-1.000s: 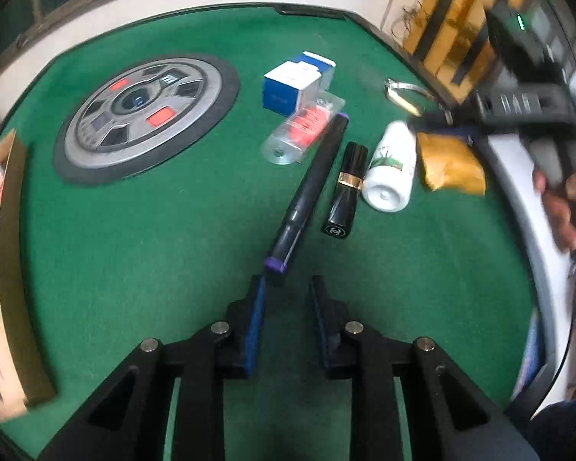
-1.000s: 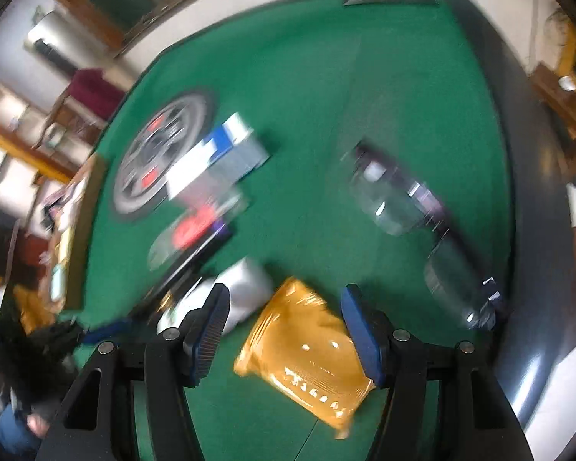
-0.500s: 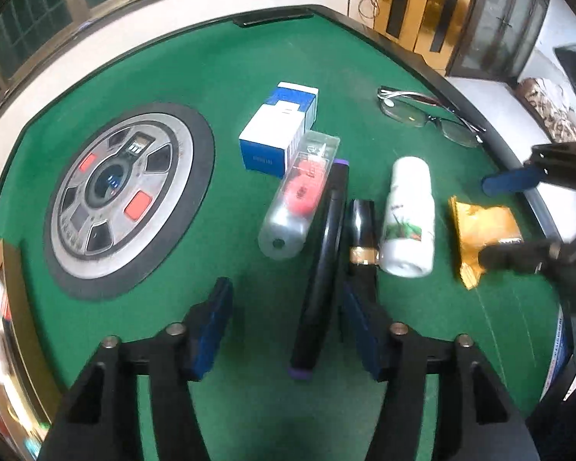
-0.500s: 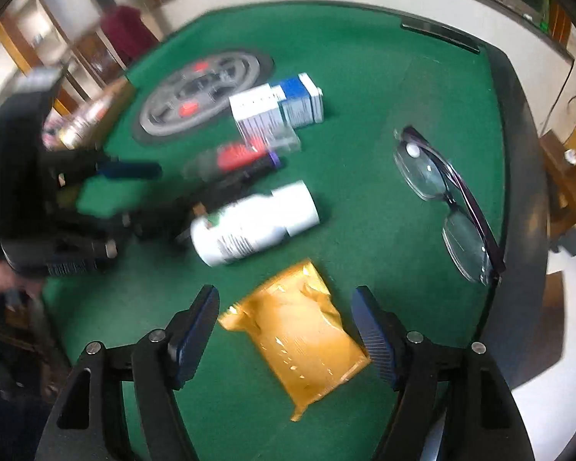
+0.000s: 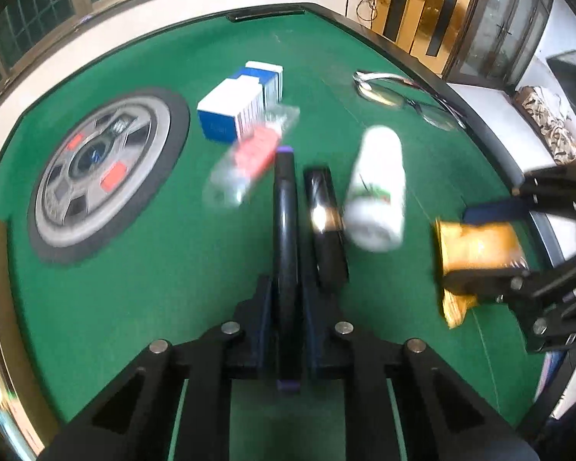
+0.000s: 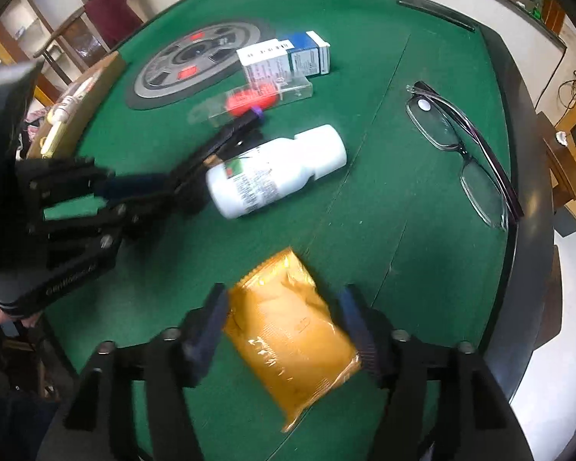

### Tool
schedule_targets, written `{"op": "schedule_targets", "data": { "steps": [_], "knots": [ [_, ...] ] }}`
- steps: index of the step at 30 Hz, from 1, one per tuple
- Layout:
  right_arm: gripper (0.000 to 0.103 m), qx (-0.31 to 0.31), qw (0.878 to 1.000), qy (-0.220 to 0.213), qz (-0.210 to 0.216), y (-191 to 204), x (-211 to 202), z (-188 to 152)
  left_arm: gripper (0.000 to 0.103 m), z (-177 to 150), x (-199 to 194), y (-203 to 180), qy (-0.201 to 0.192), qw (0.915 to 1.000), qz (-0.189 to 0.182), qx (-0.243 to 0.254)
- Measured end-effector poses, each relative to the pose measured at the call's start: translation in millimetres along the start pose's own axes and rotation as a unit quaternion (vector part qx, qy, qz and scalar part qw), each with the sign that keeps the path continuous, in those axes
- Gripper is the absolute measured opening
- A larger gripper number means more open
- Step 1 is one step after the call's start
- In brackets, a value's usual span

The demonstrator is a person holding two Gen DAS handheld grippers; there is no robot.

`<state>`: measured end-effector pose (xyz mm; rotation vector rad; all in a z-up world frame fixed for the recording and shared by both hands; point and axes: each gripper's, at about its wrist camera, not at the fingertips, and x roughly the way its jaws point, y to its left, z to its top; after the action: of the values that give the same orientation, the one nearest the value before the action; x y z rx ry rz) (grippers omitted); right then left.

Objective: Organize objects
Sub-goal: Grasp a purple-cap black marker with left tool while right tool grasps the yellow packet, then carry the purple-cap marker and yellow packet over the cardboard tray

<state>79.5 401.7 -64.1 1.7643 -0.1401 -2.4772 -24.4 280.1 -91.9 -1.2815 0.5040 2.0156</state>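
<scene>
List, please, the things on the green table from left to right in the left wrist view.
Wheel-shaped disc → blue and white box → black pen → black tube → white bottle → orange packet.

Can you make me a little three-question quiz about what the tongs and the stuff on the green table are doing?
1. True or false: the left tongs are shut on the long black pen.
2. Which thing lies between the fingers of the right tongs? A) the white bottle B) the orange packet C) the glasses
3. Fill in: the blue and white box lies next to the round grey ____ on the green table.

Key
1. True. The left tongs have just closed on it.
2. B. The fingers stand on either side of the packet; whether they press on it is unclear.
3. Disc.
</scene>
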Motion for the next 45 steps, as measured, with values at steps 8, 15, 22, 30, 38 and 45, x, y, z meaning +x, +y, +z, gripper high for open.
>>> {"op": "schedule_targets", "data": {
  "steps": [8,15,22,30,38,45],
  "knots": [
    [0.05,-0.066,0.997,0.007,-0.035,19,6,-14,0.015,-25,-12,13,-0.001,0.9994,-0.021,-0.029],
    [0.048,-0.016,1.0,-0.021,-0.001,36,-11,-16,0.015,-49,-28,24,-0.006,0.9961,-0.041,-0.078],
    [0.049,0.009,0.996,-0.054,0.064,72,-27,-8,0.015,-66,-64,51,-0.053,0.9874,-0.054,-0.139],
    [0.049,-0.031,0.991,-0.08,0.101,130,-37,19,0.015,-85,-125,85,-0.112,0.9778,-0.03,-0.175],
    [0.049,-0.078,0.986,-0.076,0.125,189,-26,50,0.015,-121,-164,129,-0.144,0.9629,0.007,-0.228],
    [0.049,-0.134,0.977,-0.075,0.148,247,-26,71,0.015,-160,-209,167,-0.184,0.9424,0.043,-0.276]
  ]
}}
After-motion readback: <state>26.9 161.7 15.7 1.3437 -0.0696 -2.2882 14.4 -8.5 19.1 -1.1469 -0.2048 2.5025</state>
